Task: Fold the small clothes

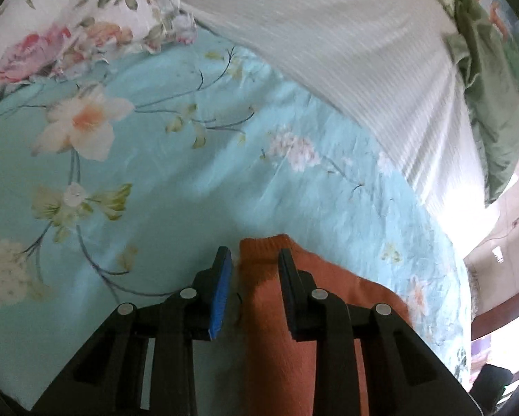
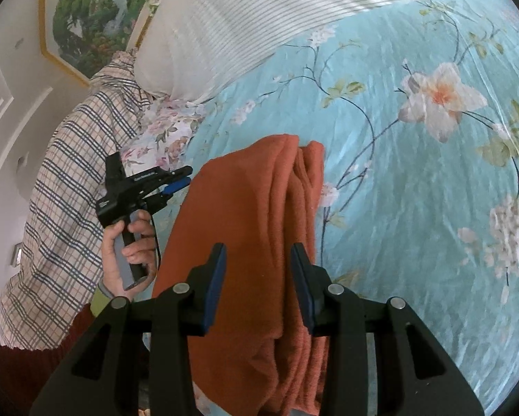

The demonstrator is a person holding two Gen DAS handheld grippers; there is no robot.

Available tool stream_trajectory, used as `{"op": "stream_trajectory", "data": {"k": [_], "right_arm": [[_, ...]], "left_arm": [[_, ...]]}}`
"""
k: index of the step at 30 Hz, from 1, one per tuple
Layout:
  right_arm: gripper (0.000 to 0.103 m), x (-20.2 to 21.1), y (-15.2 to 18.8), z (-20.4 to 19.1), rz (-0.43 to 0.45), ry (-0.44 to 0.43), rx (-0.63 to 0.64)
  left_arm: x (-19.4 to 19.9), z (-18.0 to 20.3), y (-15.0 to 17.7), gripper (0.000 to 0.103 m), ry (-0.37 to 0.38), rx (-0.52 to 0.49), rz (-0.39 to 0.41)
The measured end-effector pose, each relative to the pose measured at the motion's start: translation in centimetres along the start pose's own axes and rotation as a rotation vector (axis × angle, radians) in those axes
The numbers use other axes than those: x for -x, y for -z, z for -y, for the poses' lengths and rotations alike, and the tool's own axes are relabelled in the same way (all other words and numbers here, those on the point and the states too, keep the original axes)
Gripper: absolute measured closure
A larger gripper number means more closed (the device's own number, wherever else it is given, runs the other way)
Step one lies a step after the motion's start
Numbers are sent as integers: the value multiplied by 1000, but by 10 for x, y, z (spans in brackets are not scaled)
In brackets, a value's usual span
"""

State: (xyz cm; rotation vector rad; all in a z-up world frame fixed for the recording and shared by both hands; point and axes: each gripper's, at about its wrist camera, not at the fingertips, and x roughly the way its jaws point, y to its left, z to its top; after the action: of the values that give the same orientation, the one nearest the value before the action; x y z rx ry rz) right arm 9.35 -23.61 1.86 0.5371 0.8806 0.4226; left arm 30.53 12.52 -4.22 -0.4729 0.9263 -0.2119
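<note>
Beneath both open hand-held grippers, left and right: floral bed sheet, folded orange garment, its near end cut off.

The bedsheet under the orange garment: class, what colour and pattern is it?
Light turquoise bedsheet printed with pale flowers and thin dark stems; clearest in the right wrist view.

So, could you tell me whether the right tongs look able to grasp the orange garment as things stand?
Probably yes: the orange garment lies between the open right tongs, with nothing in the way.
</note>
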Motion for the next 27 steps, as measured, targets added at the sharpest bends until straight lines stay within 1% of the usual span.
{"op": "stream_trajectory", "data": {"k": [4, 6, 9, 11, 12, 14, 18, 19, 20, 21, 23, 24, 25, 26, 27], "right_arm": [[63, -9, -6, -5, -6, 9, 19], [63, -17, -11, -5, -15, 20, 20], [63, -31, -19, -4, -40, 32, 32], [63, -45, -24, -2, -70, 57, 35], [63, -51, -27, 1, -78, 84, 32], [63, -60, -31, 4, -85, 96, 27], [64, -66, -39, -1, -71, 87, 34], [74, -67, -40, -3, -67, 84, 40], [92, -68, -42, -6, -72, 81, 47], [92, -67, -43, -8, -74, 68, 47], [92, -53, -47, -17, -29, 24, 52], [92, -38, -47, -25, 22, -6, 70], [92, -28, -46, -29, 52, -23, 80], [92, -15, -43, -32, 95, -34, 92], [92, -10, -39, -30, 111, -16, 93]], "left_arm": [[30, 7, 22, 76, 29, -51, 20], [47, 14, 43, 76, 83, -89, 17], [65, 24, 71, 76, 141, -146, -1], [71, 33, 88, 76, 178, -189, -24], [72, 38, 96, 76, 190, -208, -40], [76, 43, 107, 76, 206, -238, -60], [81, 51, 123, 76, 205, -301, -76], [82, 52, 126, 76, 207, -309, -79], [83, 53, 127, 76, 212, -316, -82], [84, 53, 128, 76, 214, -320, -85], [87, 54, 130, 76, 210, -329, -90], [88, 55, 130, 76, 213, -330, -92], [91, 57, 130, 76, 220, -333, -89], [95, 58, 132, 76, 228, -338, -84], [98, 59, 134, 76, 232, -345, -82]]}}
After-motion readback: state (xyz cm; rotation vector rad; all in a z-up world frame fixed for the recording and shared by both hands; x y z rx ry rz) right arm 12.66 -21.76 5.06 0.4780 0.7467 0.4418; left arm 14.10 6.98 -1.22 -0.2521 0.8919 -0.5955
